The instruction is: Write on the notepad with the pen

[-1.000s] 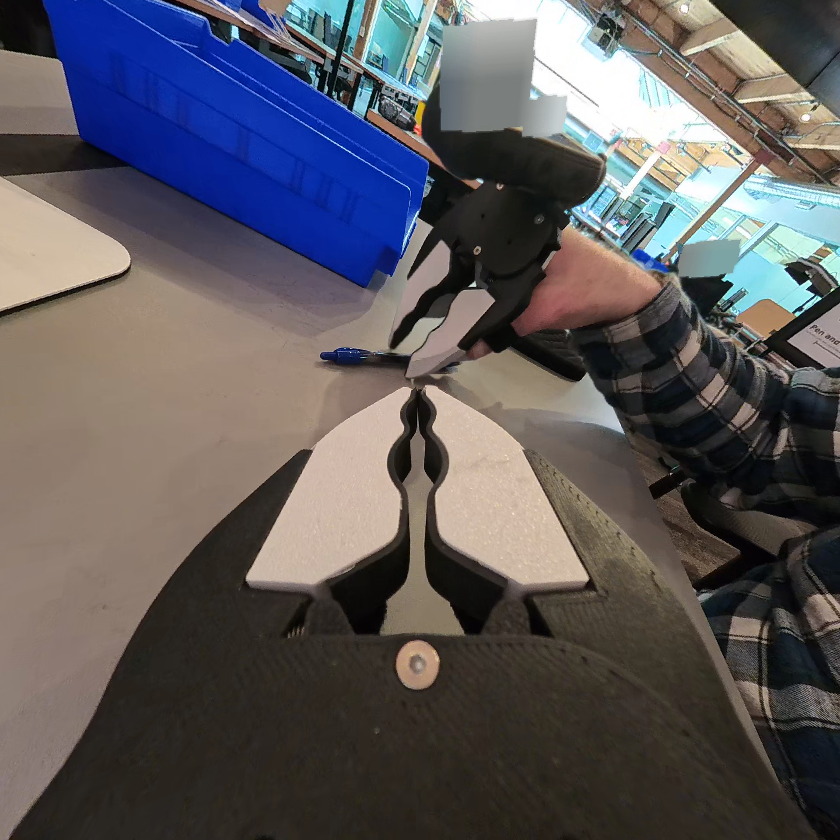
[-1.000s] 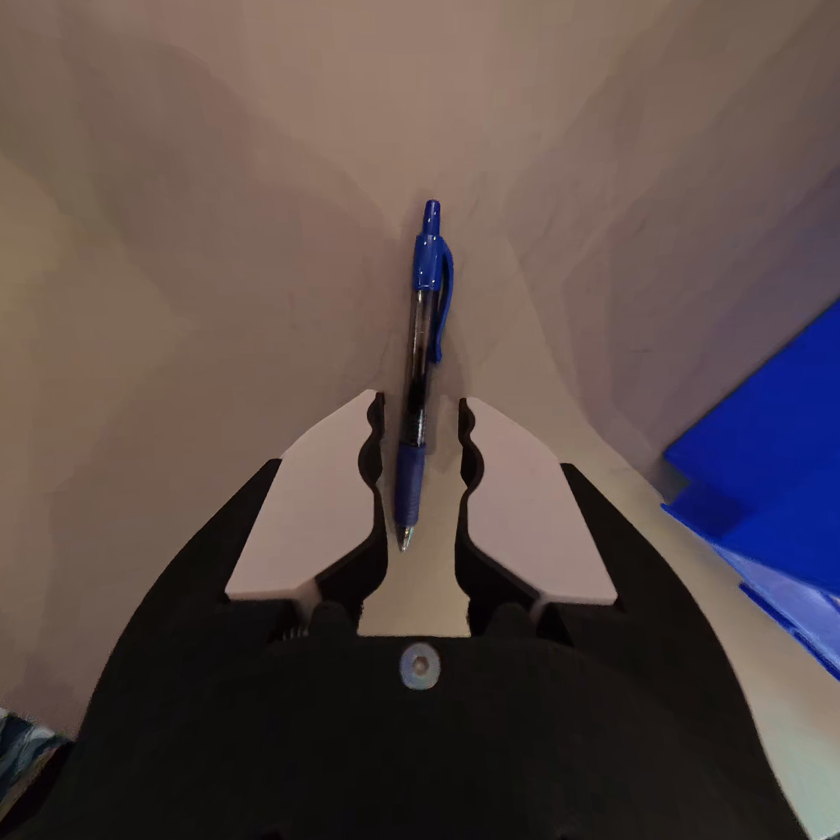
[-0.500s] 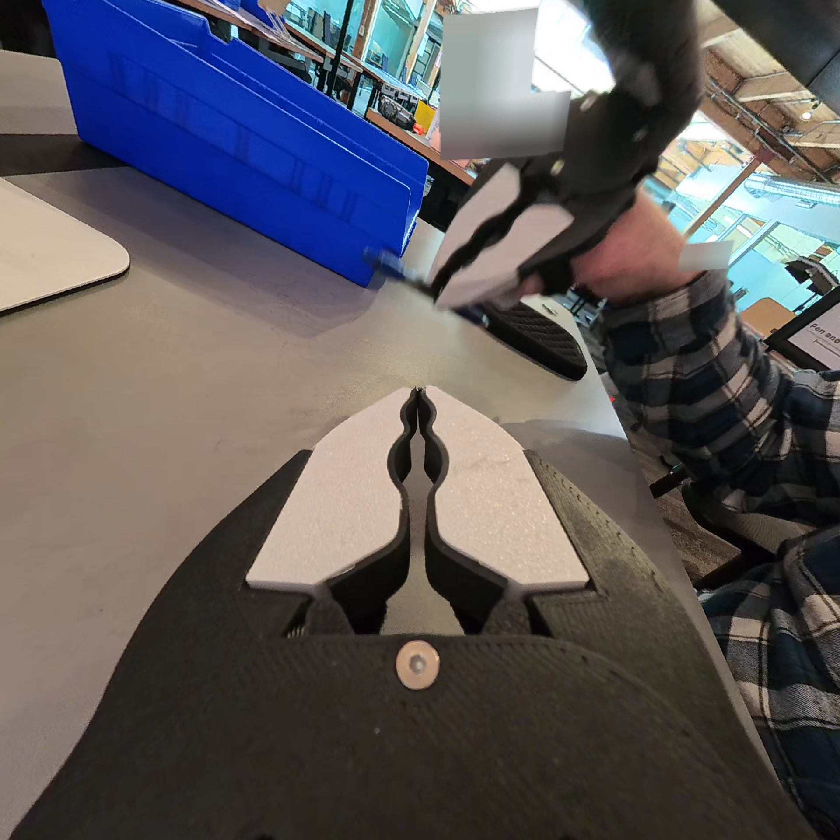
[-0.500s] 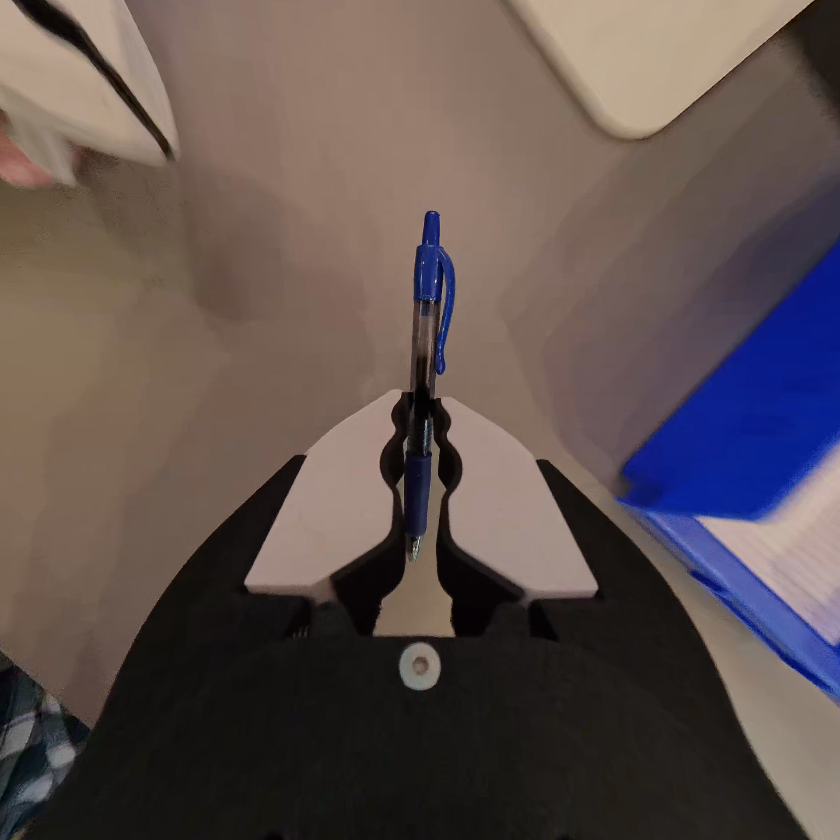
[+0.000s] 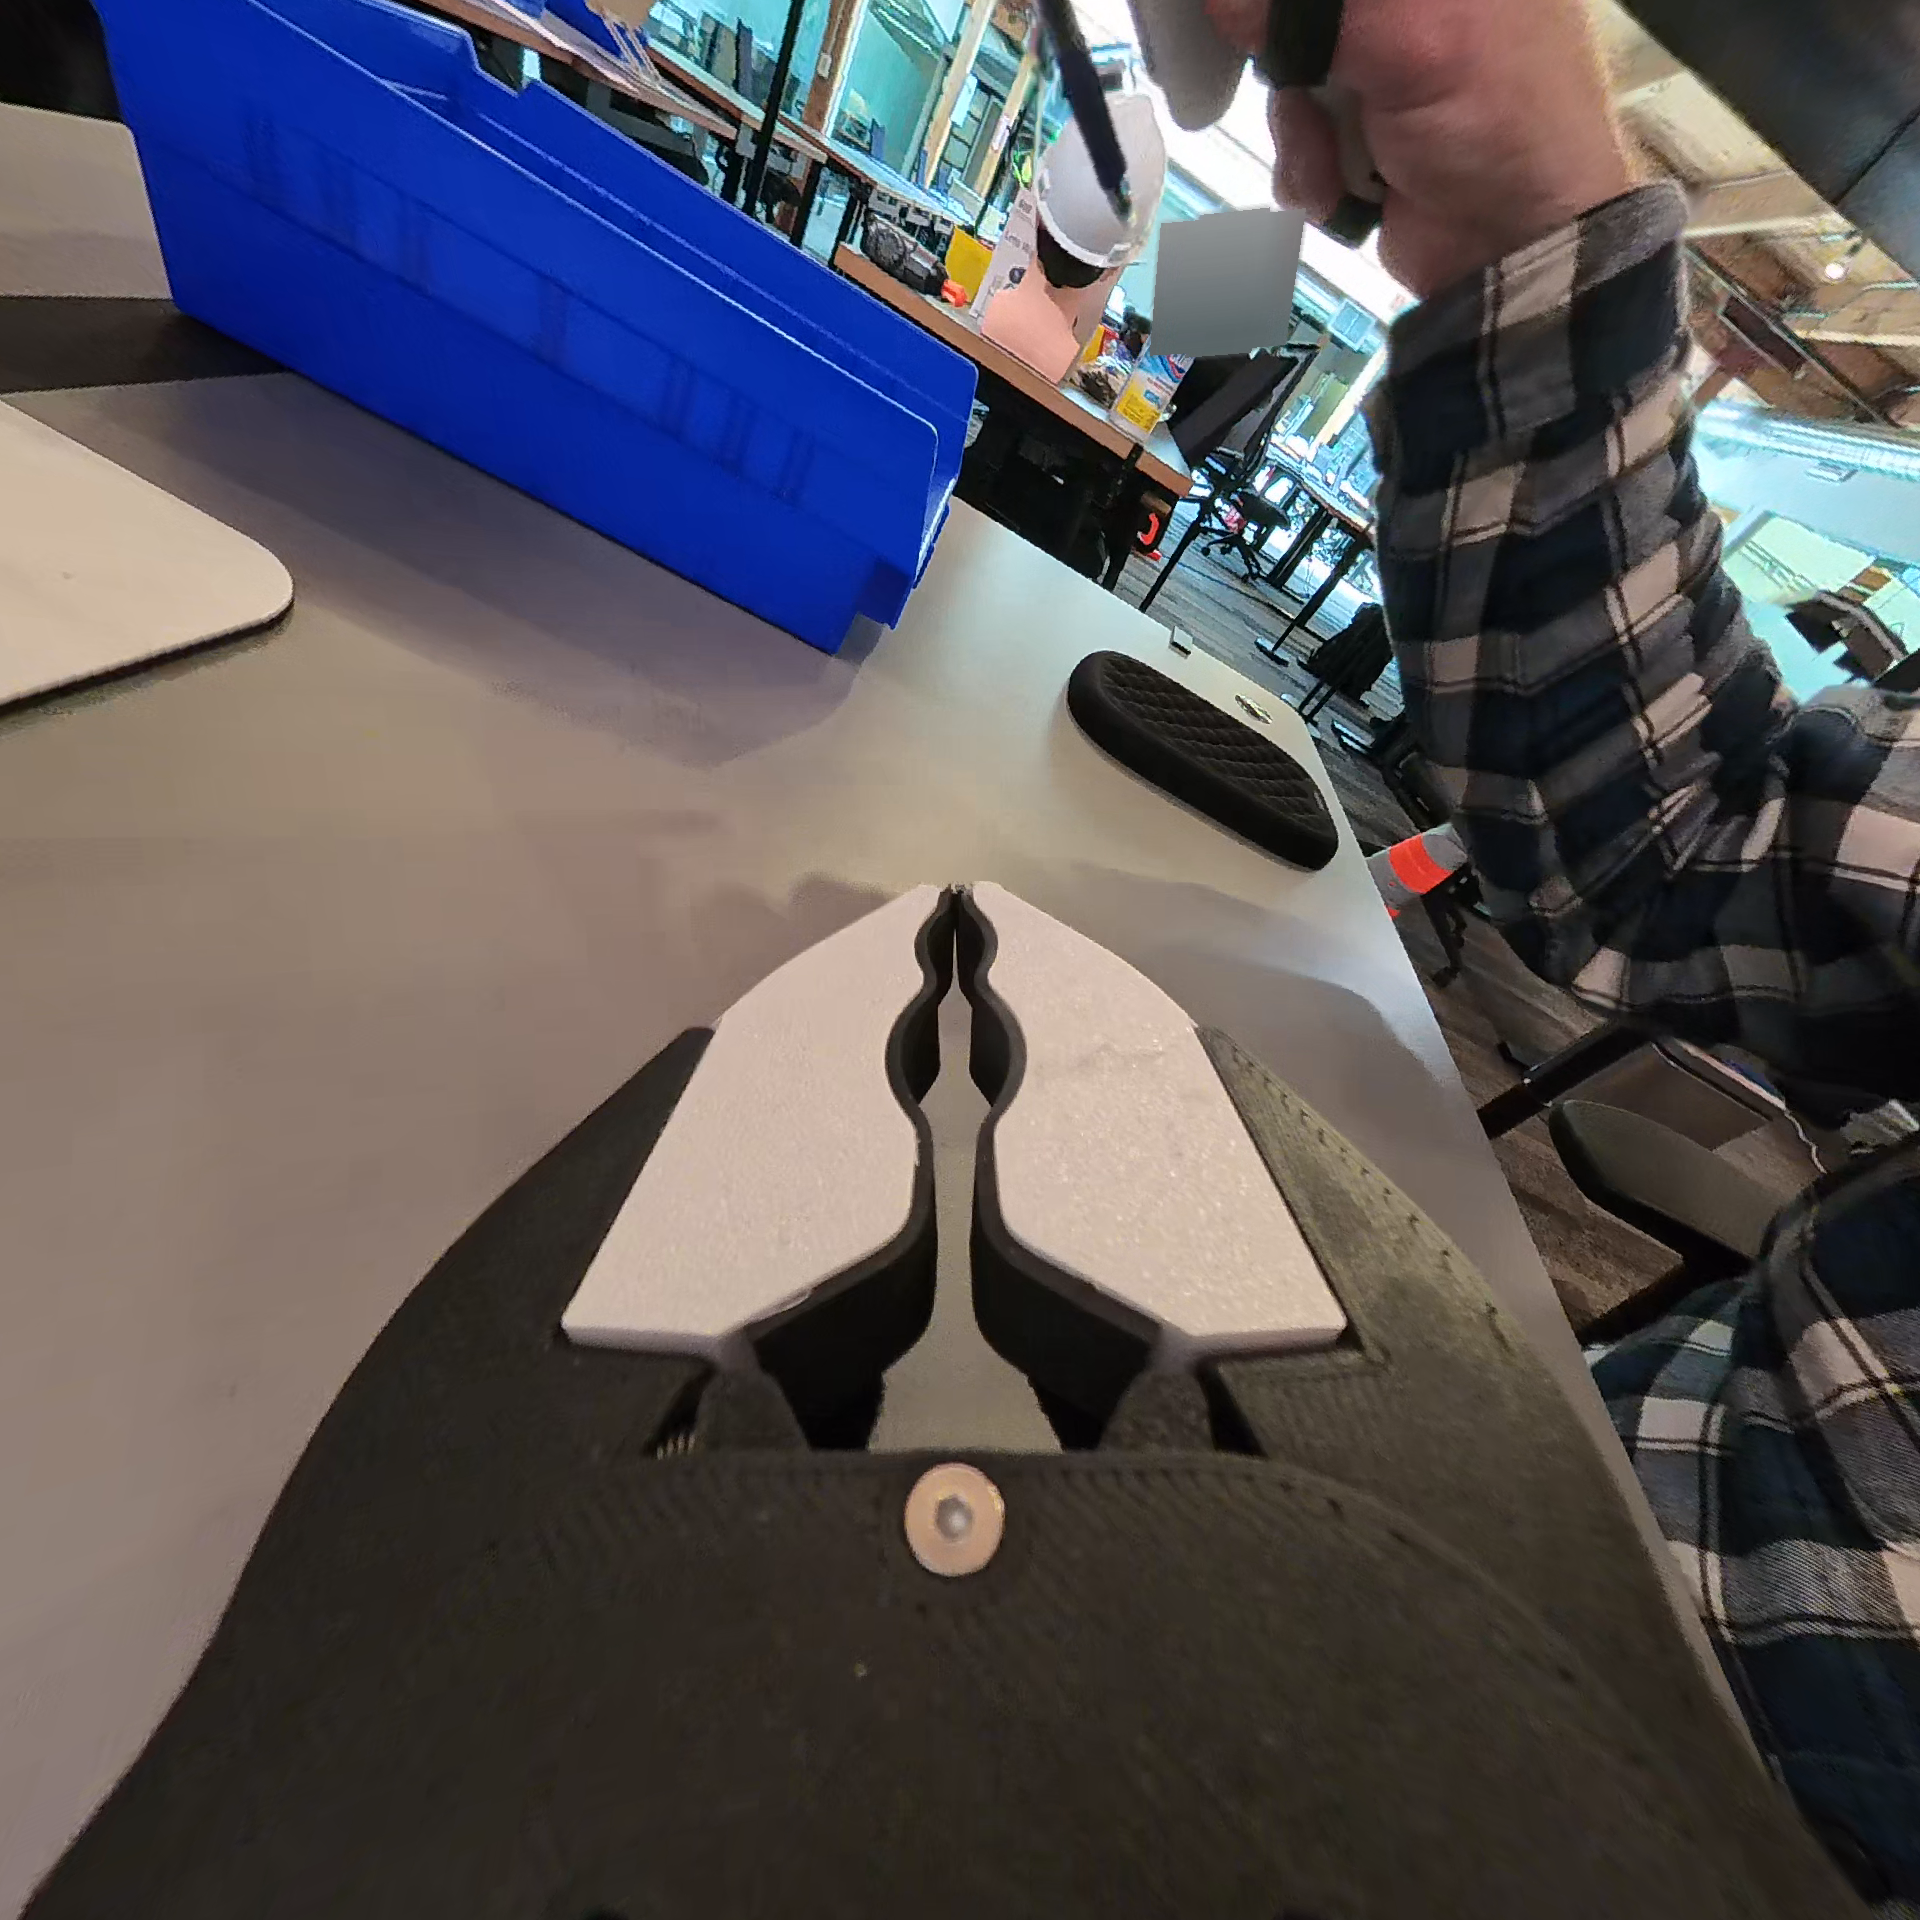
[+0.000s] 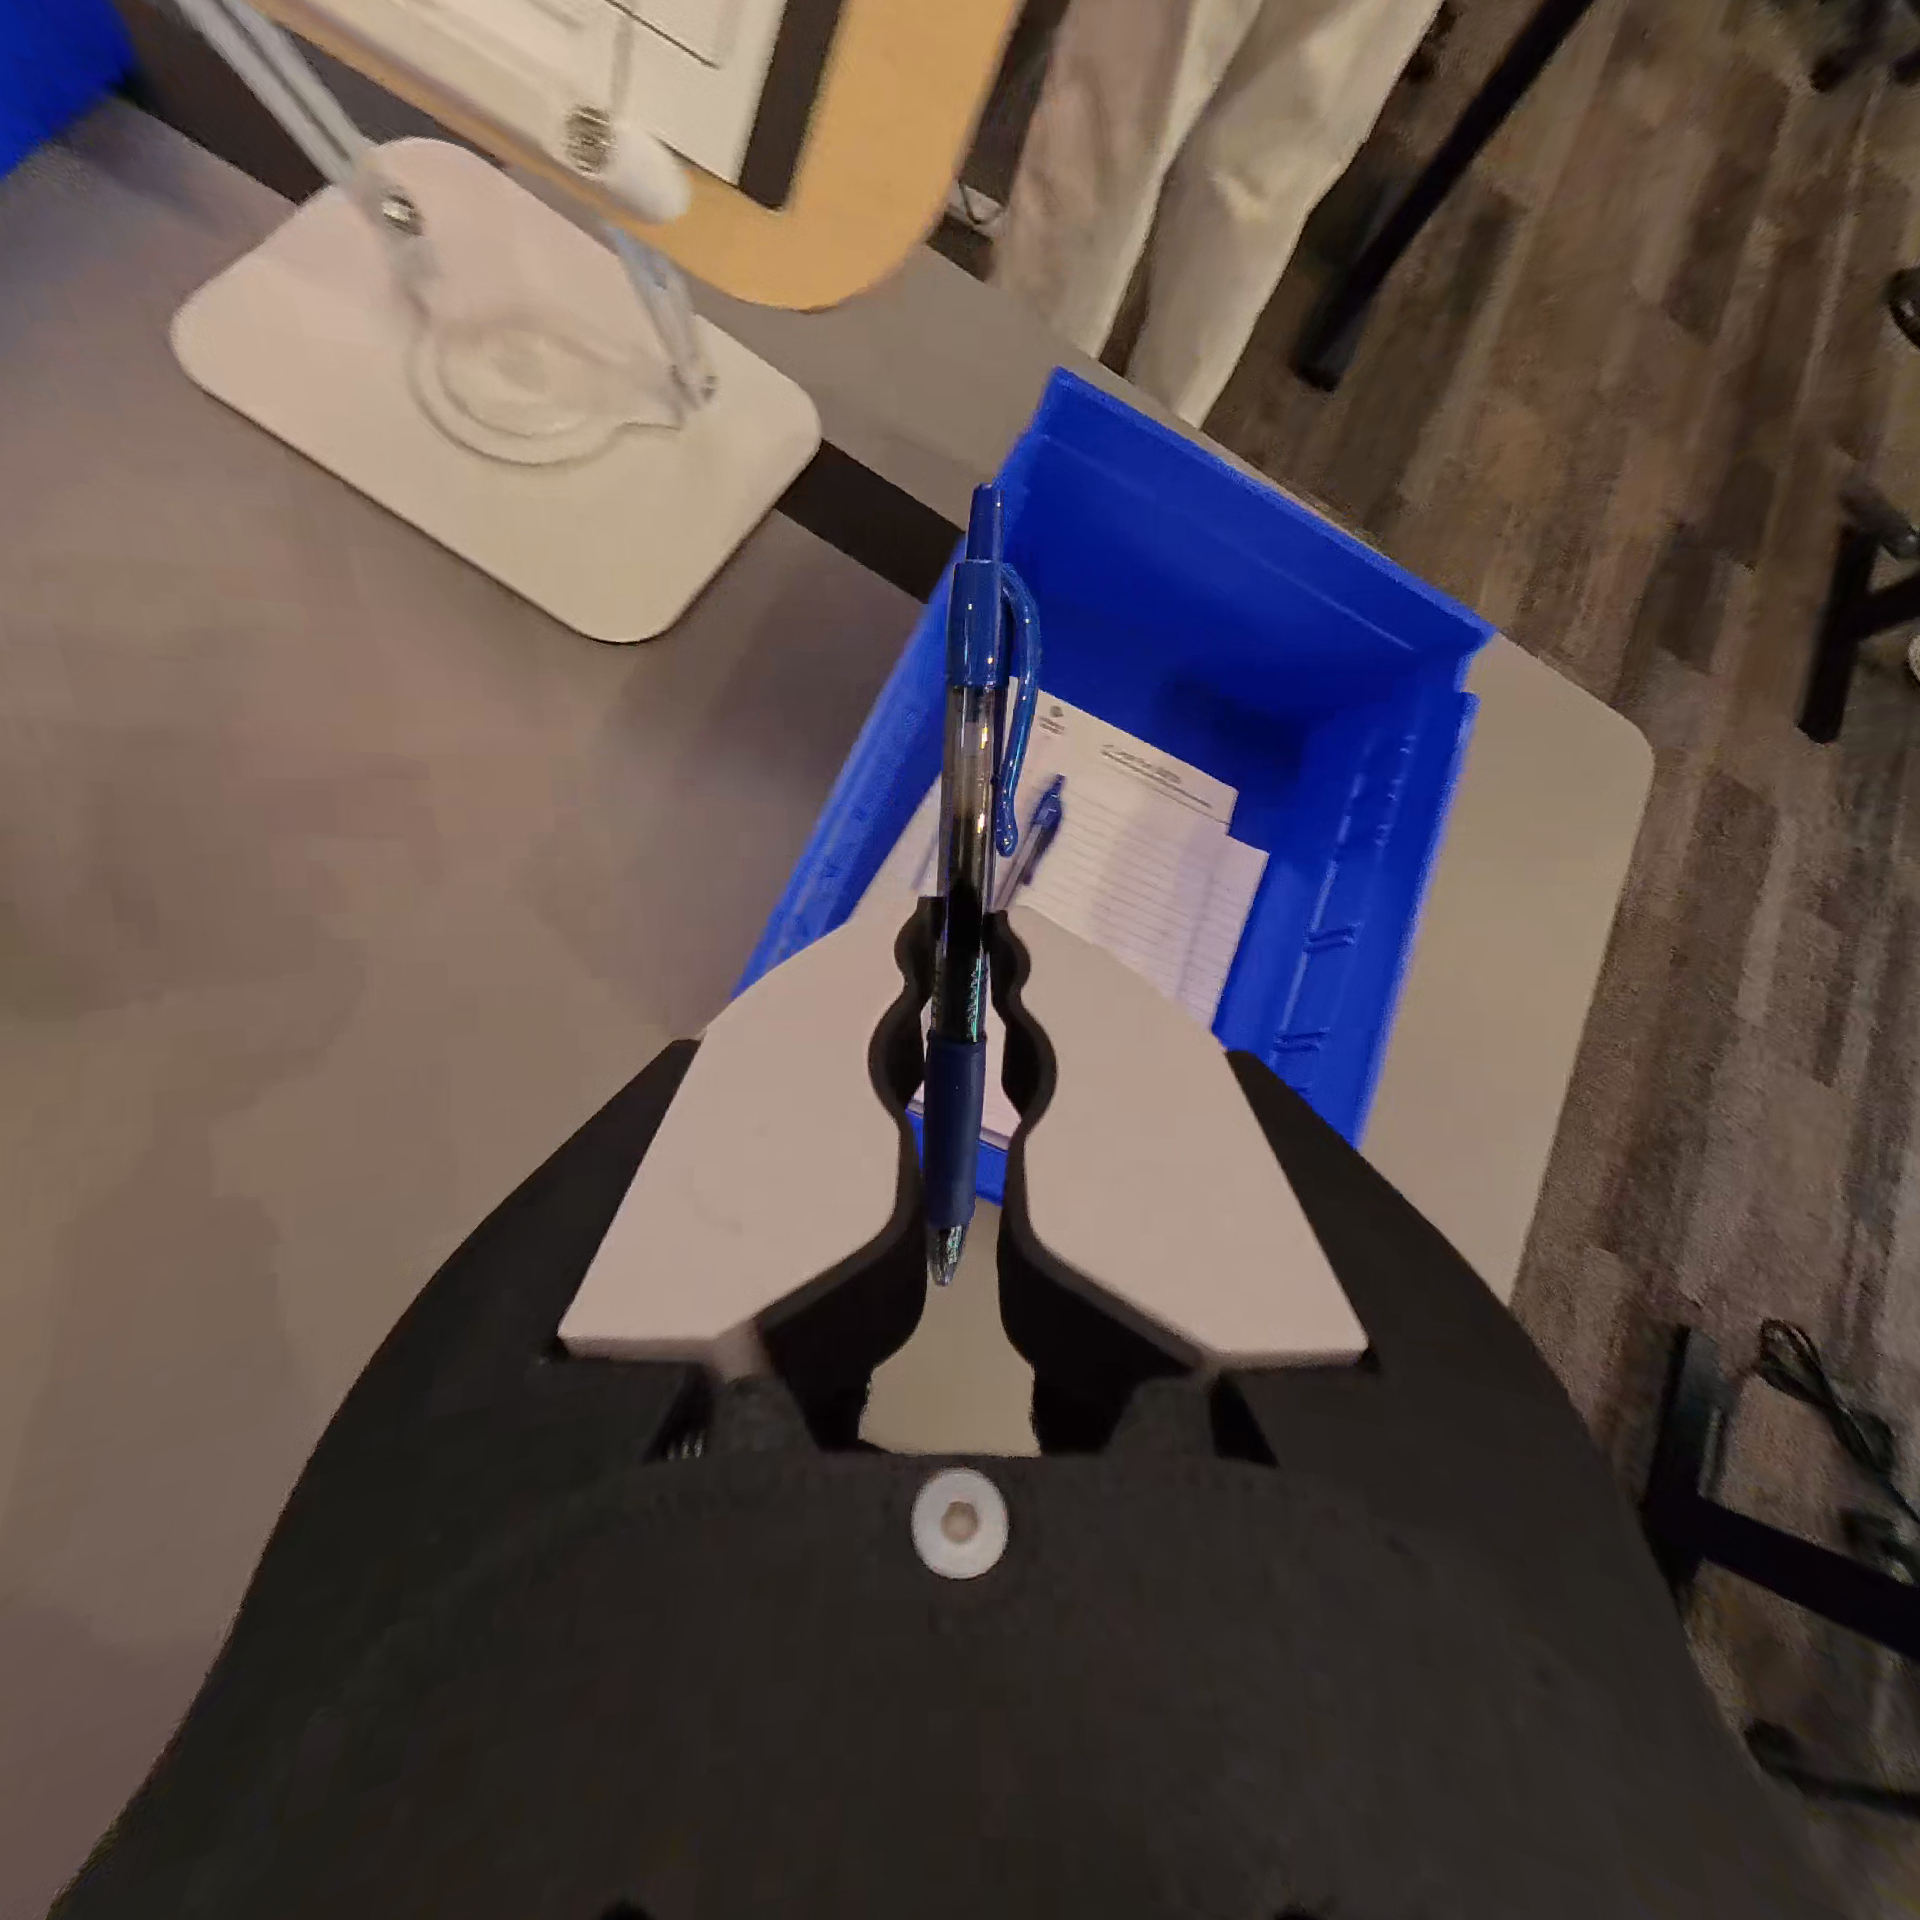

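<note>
My right gripper (image 6: 961,920) is shut on a blue pen (image 6: 971,800) and holds it high above the grey table, its tip pointing back toward the camera. Below it a lined white notepad (image 6: 1132,883) lies inside a blue bin (image 6: 1351,790), with a second blue pen (image 6: 1029,842) lying on the pad. In the left wrist view the held pen (image 5: 1086,104) shows at the top edge, with the person's hand (image 5: 1455,125) beside it. My left gripper (image 5: 954,891) is shut and empty, low over the table.
The blue bin (image 5: 540,322) stands at the table's far edge. A white stand base (image 6: 499,416) carries a tilted tablet (image 6: 727,125). A black padded rest (image 5: 1205,769) lies near the right edge. A person in light trousers (image 6: 1174,187) stands beyond the table. My hands' fingertips stand some 30 cm from each other.
My right gripper closed on the pen, lifted it off the table and swung up over the blue bin. My left gripper has not moved.
</note>
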`<action>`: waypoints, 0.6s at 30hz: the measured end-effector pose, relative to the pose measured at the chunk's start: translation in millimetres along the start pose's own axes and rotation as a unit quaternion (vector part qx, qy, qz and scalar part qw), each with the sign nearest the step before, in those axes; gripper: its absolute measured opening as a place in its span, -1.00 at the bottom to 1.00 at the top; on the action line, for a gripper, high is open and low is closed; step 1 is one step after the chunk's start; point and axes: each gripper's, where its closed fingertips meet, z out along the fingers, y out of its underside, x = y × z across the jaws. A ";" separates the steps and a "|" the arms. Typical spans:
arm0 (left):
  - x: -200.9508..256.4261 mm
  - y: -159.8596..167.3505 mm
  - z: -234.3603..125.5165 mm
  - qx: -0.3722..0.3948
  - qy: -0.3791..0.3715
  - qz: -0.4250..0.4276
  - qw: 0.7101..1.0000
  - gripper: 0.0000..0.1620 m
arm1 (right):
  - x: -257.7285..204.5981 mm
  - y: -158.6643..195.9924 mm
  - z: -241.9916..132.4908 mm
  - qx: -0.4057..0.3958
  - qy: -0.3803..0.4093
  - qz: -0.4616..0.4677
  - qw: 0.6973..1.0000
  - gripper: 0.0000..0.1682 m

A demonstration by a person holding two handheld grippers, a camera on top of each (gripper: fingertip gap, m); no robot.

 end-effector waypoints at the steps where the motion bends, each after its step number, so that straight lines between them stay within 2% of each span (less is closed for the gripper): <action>1: -0.1 -0.1 -0.2 0.001 0.000 -0.001 1.000 -1.00 | 5.9 2.3 4.6 -0.007 0.000 0.004 1.000 -0.89; 7: -0.1 0.2 0.0 -0.001 0.002 -0.003 1.000 -1.00 | 27.0 18.3 39.5 -0.036 -0.005 0.031 0.999 -0.89; 18: -0.1 0.5 0.3 -0.002 0.005 -0.006 1.000 -1.00 | 52.5 74.8 116.9 -0.123 -0.025 0.098 0.987 -0.89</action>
